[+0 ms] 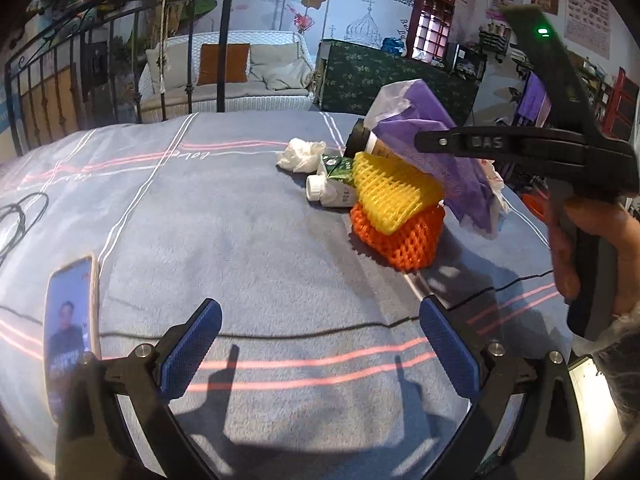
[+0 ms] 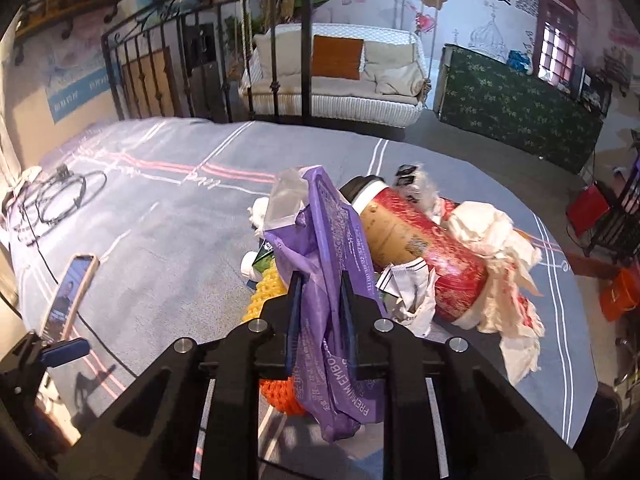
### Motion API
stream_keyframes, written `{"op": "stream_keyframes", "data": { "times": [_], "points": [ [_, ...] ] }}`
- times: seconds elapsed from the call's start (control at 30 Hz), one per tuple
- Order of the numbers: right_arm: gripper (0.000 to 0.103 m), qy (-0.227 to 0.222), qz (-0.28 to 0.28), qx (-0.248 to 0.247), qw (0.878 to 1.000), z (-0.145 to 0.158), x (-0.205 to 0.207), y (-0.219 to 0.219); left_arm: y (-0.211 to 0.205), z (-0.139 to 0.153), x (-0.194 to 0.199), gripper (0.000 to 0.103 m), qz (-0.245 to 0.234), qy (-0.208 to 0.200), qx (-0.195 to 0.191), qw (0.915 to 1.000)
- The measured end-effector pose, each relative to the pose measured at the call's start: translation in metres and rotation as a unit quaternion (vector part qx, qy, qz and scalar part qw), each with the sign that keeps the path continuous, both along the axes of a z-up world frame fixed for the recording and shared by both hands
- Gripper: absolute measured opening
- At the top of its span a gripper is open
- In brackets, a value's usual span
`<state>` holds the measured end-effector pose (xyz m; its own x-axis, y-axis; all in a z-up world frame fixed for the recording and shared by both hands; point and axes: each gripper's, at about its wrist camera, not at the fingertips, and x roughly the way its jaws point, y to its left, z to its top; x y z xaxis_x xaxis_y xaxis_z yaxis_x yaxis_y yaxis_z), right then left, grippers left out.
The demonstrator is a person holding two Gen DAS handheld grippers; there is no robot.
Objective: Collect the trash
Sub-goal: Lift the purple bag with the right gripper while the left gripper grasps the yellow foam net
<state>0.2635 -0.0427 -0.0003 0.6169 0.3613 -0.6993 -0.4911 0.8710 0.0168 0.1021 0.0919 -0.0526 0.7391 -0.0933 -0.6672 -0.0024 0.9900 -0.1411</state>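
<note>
crowding the purple wrapper [image 2: 328,248]: red cup [image 2: 436,256], yellow net [image 1: 394,194], phone [image 1: 72,328]

Purple wrapper [image 2: 320,240]; yellow net [image 1: 394,192] — orange, perhaps netted, beneath.

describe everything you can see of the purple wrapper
The purple wrapper is a thin, crumpled plastic film with small white print and a clear, colourless strip at its top end. It hangs limp and roughly upright, pinched between the two fingers of the right tool, its lower end drooping below them. In the left wrist view it drapes over the yellow foam net and in front of the red cylindrical container, above the trash pile on the grey blanket.
</note>
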Motion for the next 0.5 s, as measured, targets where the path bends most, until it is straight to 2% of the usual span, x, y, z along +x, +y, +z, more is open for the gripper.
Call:
{"op": "stream_keyframes", "data": {
  "times": [0.13, 0.33, 0.4, 0.5],
  "points": [
    [0.019, 0.001, -0.023, 0.030, 0.999, 0.012, -0.011, -0.024, -0.008, 0.007, 0.023, 0.098, -0.024, -0.002, -0.017, 0.9996],
    [0.019, -0.031, -0.055, 0.024, 0.998, 0.020, -0.041, -0.051, -0.032, 0.016, 0.059, 0.097, -0.047, -0.012, 0.006, 0.9988],
    [0.019, -0.037, -0.071, 0.022, 0.997, 0.019, -0.048, -0.065, -0.036, 0.017, 0.069, 0.097, -0.055, -0.011, -0.005, 0.9984],
    [0.019, -0.038, -0.091, 0.014, 0.995, 0.017, -0.056, -0.081, -0.033, 0.018, 0.085, 0.097, -0.054, -0.007, -0.041, 0.9977]
  ]
}}
